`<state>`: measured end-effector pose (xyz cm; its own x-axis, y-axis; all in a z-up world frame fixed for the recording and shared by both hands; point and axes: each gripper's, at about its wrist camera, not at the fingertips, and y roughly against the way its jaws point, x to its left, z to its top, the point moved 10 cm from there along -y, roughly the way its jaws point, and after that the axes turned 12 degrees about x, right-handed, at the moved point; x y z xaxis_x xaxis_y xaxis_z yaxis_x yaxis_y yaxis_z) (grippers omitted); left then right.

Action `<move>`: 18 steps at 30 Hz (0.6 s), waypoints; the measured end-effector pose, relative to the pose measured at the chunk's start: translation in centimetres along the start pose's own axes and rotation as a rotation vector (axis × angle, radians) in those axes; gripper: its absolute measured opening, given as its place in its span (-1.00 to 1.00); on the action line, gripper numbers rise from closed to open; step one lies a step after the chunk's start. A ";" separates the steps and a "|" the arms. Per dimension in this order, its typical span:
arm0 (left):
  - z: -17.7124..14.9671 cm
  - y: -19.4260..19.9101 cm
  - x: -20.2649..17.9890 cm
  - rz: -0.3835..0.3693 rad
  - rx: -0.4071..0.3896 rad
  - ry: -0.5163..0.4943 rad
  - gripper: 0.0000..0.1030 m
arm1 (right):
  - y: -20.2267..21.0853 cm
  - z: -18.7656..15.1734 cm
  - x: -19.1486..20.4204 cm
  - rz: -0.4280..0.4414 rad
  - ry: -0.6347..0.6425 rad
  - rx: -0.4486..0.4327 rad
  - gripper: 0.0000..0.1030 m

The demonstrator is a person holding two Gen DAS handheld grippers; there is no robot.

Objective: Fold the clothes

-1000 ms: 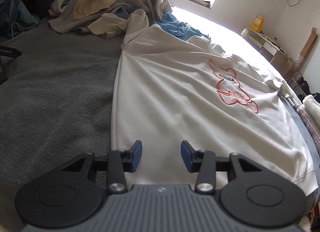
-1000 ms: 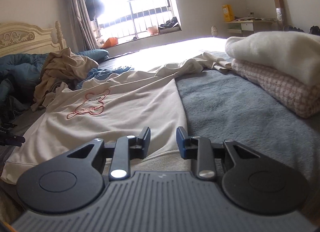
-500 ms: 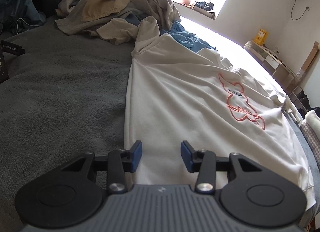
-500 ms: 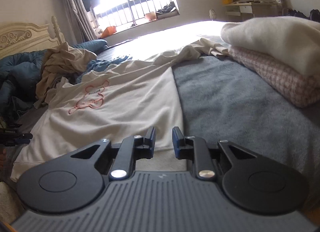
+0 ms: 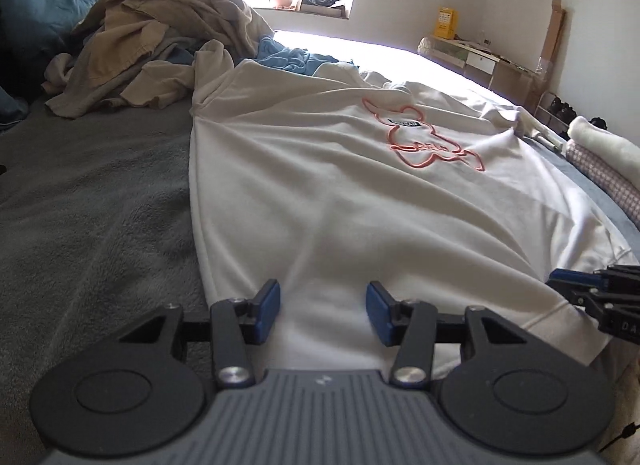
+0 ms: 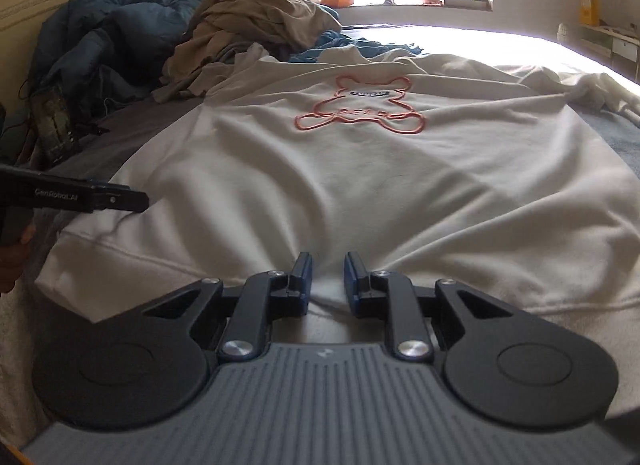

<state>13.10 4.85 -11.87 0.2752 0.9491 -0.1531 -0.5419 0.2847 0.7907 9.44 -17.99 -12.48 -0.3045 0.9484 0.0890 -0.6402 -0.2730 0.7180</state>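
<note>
A cream sweatshirt (image 5: 340, 185) with an orange bear outline lies flat, front up, on the grey bed; it also shows in the right wrist view (image 6: 360, 185). My left gripper (image 5: 322, 311) is open, its blue pads over the hem near the sweatshirt's left corner. My right gripper (image 6: 328, 279) is partly closed with a narrow gap, and a ridge of the hem fabric rises between its pads. The right gripper shows at the right edge of the left wrist view (image 5: 592, 297), and the left gripper at the left edge of the right wrist view (image 6: 80, 197).
A heap of tan and blue clothes (image 5: 160, 37) lies at the head of the bed. Folded cream and pink knitwear (image 5: 604, 161) is stacked on the right. Grey blanket (image 5: 88, 193) spreads to the left. A desk (image 5: 480, 61) stands by the far wall.
Both grippers have swung to face the sweatshirt's hem more squarely. The right gripper moved left along the hem and now has fabric between its narrowed pads. The left gripper stays open.
</note>
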 end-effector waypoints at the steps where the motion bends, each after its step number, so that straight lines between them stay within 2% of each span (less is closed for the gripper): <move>1: -0.3 0.5 0.4 -0.007 0.002 0.008 -0.04 | 0.8 -0.2 1.2 0.005 0.043 -0.005 -0.66; 4: -1.1 1.5 1.4 -0.019 0.014 0.019 -0.05 | 2.4 1.1 2.0 0.017 0.073 -0.026 -0.71; 6: -1.6 2.2 1.9 -0.017 0.021 0.019 -0.05 | 2.4 2.7 1.5 0.017 0.034 -0.047 -0.70; 10: -2.4 3.5 2.9 0.006 0.035 0.046 -0.03 | -1.8 4.6 2.1 0.026 -0.011 -0.036 -0.69; 12: -2.8 4.3 3.9 0.005 0.041 0.076 -0.03 | -3.0 2.9 6.7 0.055 0.104 -0.012 -0.69; 15: -2.8 6.1 5.6 0.014 0.015 0.109 -0.03 | -2.4 1.2 13.9 0.072 0.372 -0.035 -0.91; 17: -2.6 7.3 7.1 0.035 0.003 0.134 -0.03 | -1.6 1.9 15.5 0.106 0.423 -0.052 -0.91; 18: -2.5 7.9 7.8 0.050 0.001 0.145 -0.03 | -1.7 3.5 14.7 0.097 0.383 -0.065 -0.91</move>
<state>8.92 14.87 -8.28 0.1307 0.9716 -0.1973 -0.5514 0.2366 0.8000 8.51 -3.06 -10.00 -0.5989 0.7920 -0.1187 -0.6353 -0.3797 0.6725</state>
